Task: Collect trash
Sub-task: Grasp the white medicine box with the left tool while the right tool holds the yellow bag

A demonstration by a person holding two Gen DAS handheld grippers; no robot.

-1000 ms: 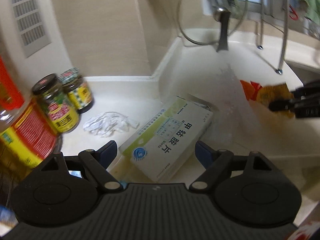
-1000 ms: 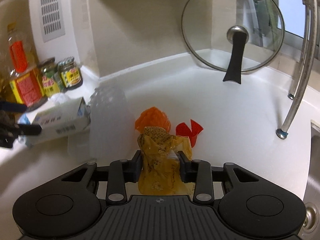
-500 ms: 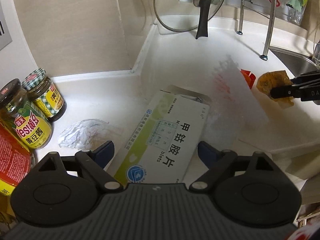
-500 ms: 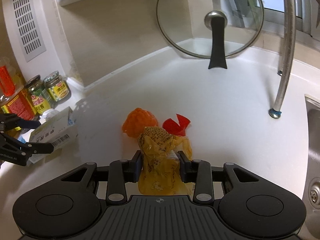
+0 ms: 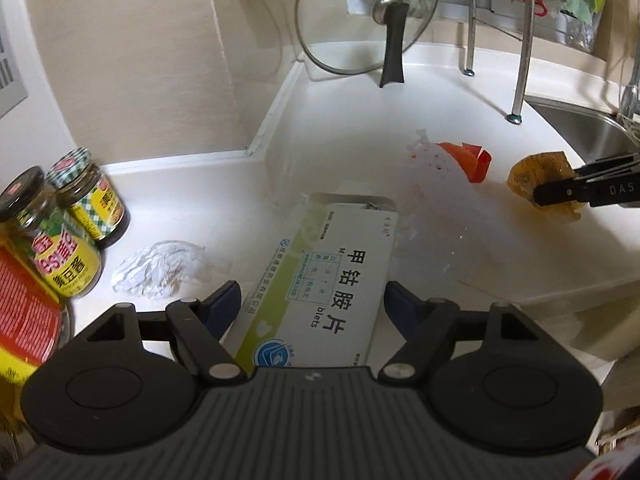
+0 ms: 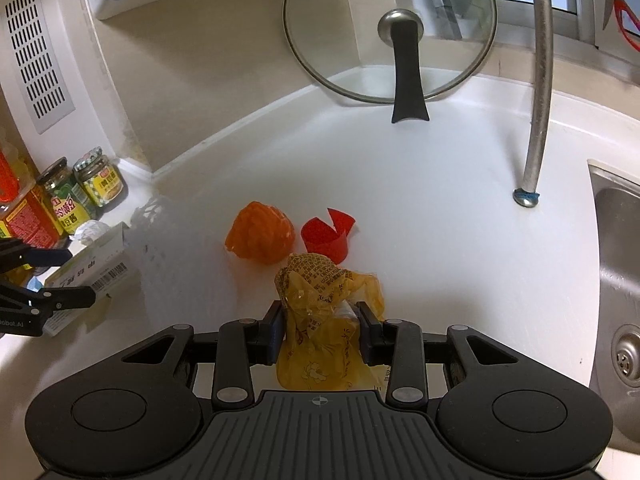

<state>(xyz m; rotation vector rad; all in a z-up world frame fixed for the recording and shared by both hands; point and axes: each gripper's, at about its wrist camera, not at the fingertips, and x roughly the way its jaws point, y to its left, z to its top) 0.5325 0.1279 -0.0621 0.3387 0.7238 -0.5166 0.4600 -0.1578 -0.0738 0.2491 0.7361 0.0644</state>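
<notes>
The right gripper (image 6: pixel 319 330) has its jaws clenched on a crumpled yellow wrapper (image 6: pixel 320 312), which bulges up between the fingers and hangs down toward the camera. Seen from the left wrist, that wrapper (image 5: pixel 536 182) sits at the right edge of the white worktop (image 5: pixel 360 128), close to the steel sink (image 5: pixel 588 128).

The left gripper (image 5: pixel 312 308) has a white and green medicine box (image 5: pixel 320 288) between its jaws. The blue pads sit at either side of the box; I cannot tell whether they actually press on it. From the right wrist the box (image 6: pixel 92 264) is seen at the far left, with the dark fingers along it.

Just beyond the yellow wrapper lie an orange crumpled wrapper (image 6: pixel 260 236) and a curled red scrap (image 6: pixel 328 234), close to each other on the worktop. A translucent white plastic bag (image 5: pixel 432 200) stands between the box and the red scrap. A crumpled white tissue (image 5: pixel 160 270) lies left of the box, near two sauce jars (image 5: pixel 76 216). A glass pot lid (image 6: pixel 390 28) leans upright in the back corner, and metal rack legs (image 6: pixel 538 80) stand near the sink.
</notes>
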